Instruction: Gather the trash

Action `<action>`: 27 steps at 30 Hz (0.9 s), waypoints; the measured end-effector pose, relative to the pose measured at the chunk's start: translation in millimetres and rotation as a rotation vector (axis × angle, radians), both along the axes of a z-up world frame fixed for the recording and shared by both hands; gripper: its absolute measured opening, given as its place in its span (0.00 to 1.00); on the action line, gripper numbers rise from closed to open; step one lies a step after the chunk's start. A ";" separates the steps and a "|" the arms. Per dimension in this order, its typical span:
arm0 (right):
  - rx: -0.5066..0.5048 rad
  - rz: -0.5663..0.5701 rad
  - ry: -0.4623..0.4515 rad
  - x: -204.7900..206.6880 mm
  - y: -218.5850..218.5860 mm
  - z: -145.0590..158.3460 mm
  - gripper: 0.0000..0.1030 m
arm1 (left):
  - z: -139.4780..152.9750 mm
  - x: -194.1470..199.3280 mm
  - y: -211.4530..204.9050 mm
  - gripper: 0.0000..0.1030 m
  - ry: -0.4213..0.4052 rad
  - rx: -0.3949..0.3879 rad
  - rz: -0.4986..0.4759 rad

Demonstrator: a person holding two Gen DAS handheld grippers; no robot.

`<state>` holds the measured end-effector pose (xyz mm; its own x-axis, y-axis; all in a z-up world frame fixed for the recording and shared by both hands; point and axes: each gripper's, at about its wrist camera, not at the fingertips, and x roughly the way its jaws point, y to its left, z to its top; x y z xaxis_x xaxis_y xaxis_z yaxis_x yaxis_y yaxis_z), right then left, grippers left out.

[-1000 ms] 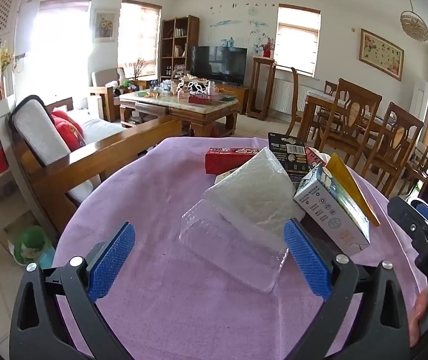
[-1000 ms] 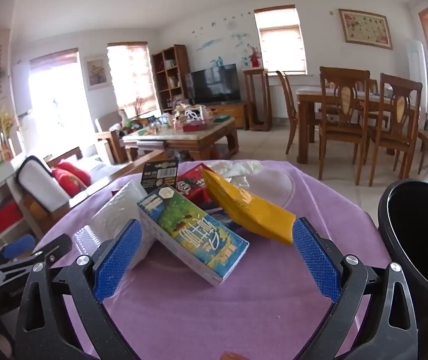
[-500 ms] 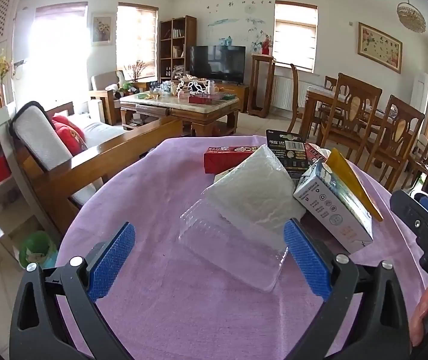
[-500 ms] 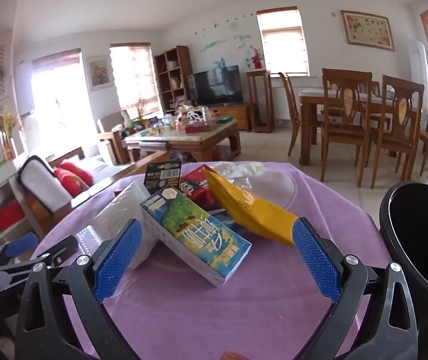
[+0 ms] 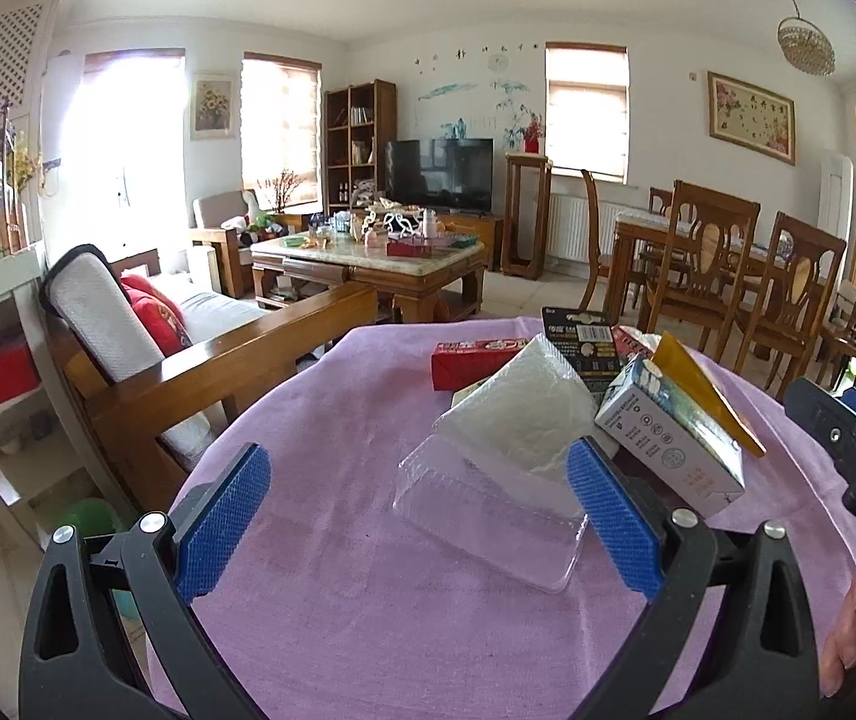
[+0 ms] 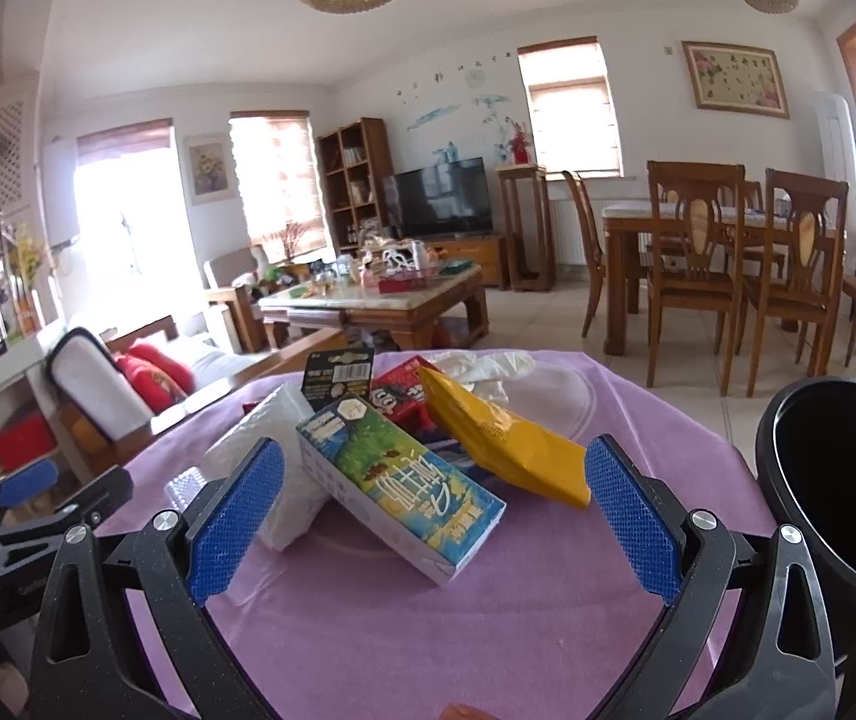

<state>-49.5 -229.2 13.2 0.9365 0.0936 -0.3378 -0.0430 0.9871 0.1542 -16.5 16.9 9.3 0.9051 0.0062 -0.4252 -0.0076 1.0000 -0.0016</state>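
Clear plastic tray (image 5: 490,516) under white padded pouch (image 5: 523,414)

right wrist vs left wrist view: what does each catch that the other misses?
Right wrist only: the black trash bin beside the table, the carton's printed blue-green face, white crumpled plastic behind the pile.

Left wrist only: the whole clear plastic tray and the red box.

Both: purple tablecloth, carton, yellow packet, white padded pouch, black battery card. Left gripper and right gripper are open, empty.
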 end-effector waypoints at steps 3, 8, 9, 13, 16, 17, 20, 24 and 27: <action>0.002 0.009 -0.007 -2.2 0.4 1.1 0.96 | 2.2 -2.8 -2.9 0.95 -0.029 0.016 0.005; 0.009 0.019 -0.003 -0.3 0.7 1.0 0.96 | 1.0 -0.6 -12.0 0.95 -0.035 0.063 0.019; 0.012 0.019 -0.004 -0.2 0.5 1.1 0.96 | -0.1 2.3 -12.4 0.95 -0.024 0.066 0.024; 0.018 0.018 -0.009 -0.5 0.0 1.5 0.96 | -5.0 10.7 -8.4 0.95 0.034 0.045 0.019; 0.021 0.018 -0.012 -0.9 -1.4 1.3 0.96 | -7.2 13.0 -7.0 0.95 0.051 0.038 0.018; 0.021 0.018 -0.011 -1.0 -1.5 1.3 0.96 | -7.4 13.3 -7.6 0.95 0.051 0.040 0.017; 0.020 0.018 -0.013 -1.7 -1.7 1.1 0.96 | -7.4 10.4 -10.0 0.95 0.037 0.050 0.012; 0.015 0.017 -0.011 -1.6 -1.5 1.1 0.96 | -7.0 8.1 -9.1 0.95 0.036 0.044 0.007; 0.010 0.015 -0.012 -1.9 -0.8 1.6 0.96 | -7.3 9.6 -5.4 0.95 0.041 0.028 0.003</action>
